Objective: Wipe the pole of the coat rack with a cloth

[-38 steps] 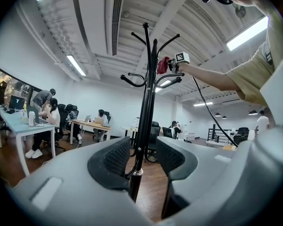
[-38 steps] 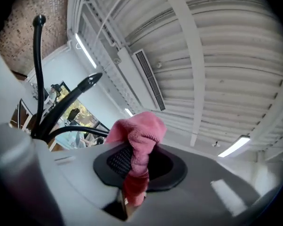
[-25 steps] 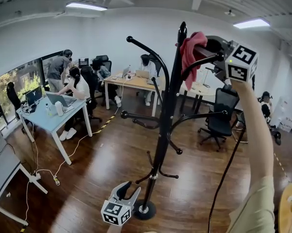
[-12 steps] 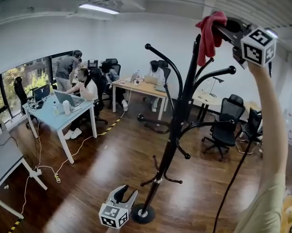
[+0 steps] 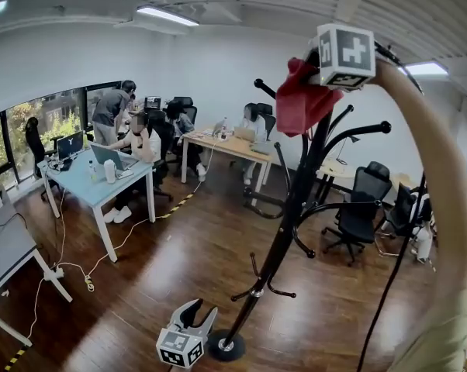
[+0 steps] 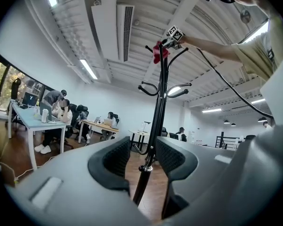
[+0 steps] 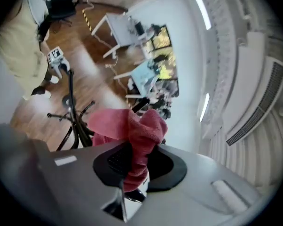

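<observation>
Red cloth (image 5: 299, 103), clamped in the right gripper's (image 7: 134, 161) jaws, sits at the coat-rack pole's (image 5: 284, 231) top, so most of the shaft seems unwiped; the left gripper (image 6: 144, 157) gapes empty near the base.

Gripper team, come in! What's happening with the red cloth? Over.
Right gripper shut on cloth, up at pole top. Left gripper open, low by rack base. Hook arms branch just below cloth.

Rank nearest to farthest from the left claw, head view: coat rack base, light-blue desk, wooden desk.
From the left claw:
1. Coat rack base, on the floor just to its right.
2. Light-blue desk, left side.
3. Wooden desk, back by the wall.
</observation>
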Available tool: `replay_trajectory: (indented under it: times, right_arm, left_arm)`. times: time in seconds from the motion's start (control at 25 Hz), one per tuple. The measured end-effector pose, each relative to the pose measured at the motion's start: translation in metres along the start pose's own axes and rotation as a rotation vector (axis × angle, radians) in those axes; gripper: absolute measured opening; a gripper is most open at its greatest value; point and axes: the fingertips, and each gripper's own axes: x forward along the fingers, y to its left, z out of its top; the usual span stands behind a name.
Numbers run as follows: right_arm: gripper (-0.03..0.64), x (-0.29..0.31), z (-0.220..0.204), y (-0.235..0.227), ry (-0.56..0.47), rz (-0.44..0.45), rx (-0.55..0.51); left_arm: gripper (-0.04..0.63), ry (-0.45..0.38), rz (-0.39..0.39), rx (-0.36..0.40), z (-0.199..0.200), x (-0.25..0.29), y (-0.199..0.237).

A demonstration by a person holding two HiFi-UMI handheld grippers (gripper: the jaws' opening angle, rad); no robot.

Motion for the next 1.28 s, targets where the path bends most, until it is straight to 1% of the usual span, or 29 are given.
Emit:
replay_trajectory:
  times: [0.04,0.08,0.12,0.16,0.2,0.28,0.44,0.52,0.6,0.64,0.72,0.76,0.84,0.92,1.0,1.12,1.2,1.28]
  right_arm:
    - [0.054,0.014,-0.010,0.011,0.101,0.054,-0.025]
    - [0.054,0.025,-0.018,0.020,0.178,0.101,-0.036]
    - [0.054,0.033,-0.022,0.025,0.228,0.133,-0.042]
    - [0.054,0.039,-0.022,0.026,0.247,0.150,-0.038]
    - [0.054,0.045,-0.015,0.025,0.233,0.154,-0.017]
    - [0.052,0.054,0.007,0.018,0.159,0.132,0.050]
    - [0.052,0.052,0.037,-0.013,0.055,0.031,0.146]
    - [0.052,0.043,0.056,-0.029,-0.040,0.007,0.207]
    - [0.052,0.027,0.089,-0.037,-0.205,0.008,0.287]
    - [0.052,0.018,0.108,-0.040,-0.282,0.005,0.311]
    - [0.052,0.004,0.138,-0.043,-0.388,-0.027,0.317]
    - [0.052,-0.003,0.149,-0.045,-0.431,-0.053,0.320]
    - [0.054,-0.025,0.165,-0.047,-0.534,-0.115,0.359]
    - [0.054,-0.059,0.168,-0.046,-0.652,-0.198,0.412]
    - [0.054,-0.101,0.163,-0.041,-0.764,-0.295,0.457]
    - [0.054,-0.154,0.152,-0.009,-0.889,-0.401,0.527]
    - [0.054,-0.179,0.145,0.035,-0.937,-0.445,0.543]
    - [0.054,-0.198,0.139,0.090,-0.978,-0.482,0.529]
  left_arm:
    - [0.156,-0.003,0.003,-0.006,-0.001,-0.003,0.000]
    - [0.156,-0.008,0.006,-0.012,-0.002,-0.005,0.001]
    - [0.156,-0.013,0.011,-0.019,-0.002,-0.007,0.002]
    - [0.156,-0.018,0.016,-0.026,-0.002,-0.009,0.004]
    - [0.156,-0.024,0.022,-0.032,-0.003,-0.011,0.008]
    - [0.153,-0.031,0.033,-0.042,-0.008,-0.020,0.017]
    - [0.152,-0.038,0.063,-0.059,-0.008,-0.035,0.033]
    - [0.152,-0.040,0.075,-0.064,-0.005,-0.042,0.038]
    - [0.150,-0.031,0.074,-0.060,-0.005,-0.048,0.041]
    - [0.150,-0.021,0.067,-0.052,-0.006,-0.050,0.040]
    - [0.152,0.003,0.048,-0.030,-0.007,-0.055,0.038]
    - [0.152,0.011,0.039,-0.022,-0.007,-0.058,0.038]
    - [0.152,0.018,0.019,-0.013,-0.007,-0.063,0.037]
    - [0.152,0.022,0.001,0.003,-0.006,-0.065,0.034]
    - [0.152,0.022,-0.007,0.023,-0.001,-0.063,0.031]
    - [0.150,0.018,-0.026,0.048,0.007,-0.058,0.023]
    - [0.150,0.013,-0.054,0.073,0.011,-0.053,0.008]
    - [0.150,0.000,-0.085,0.106,0.019,-0.046,-0.014]
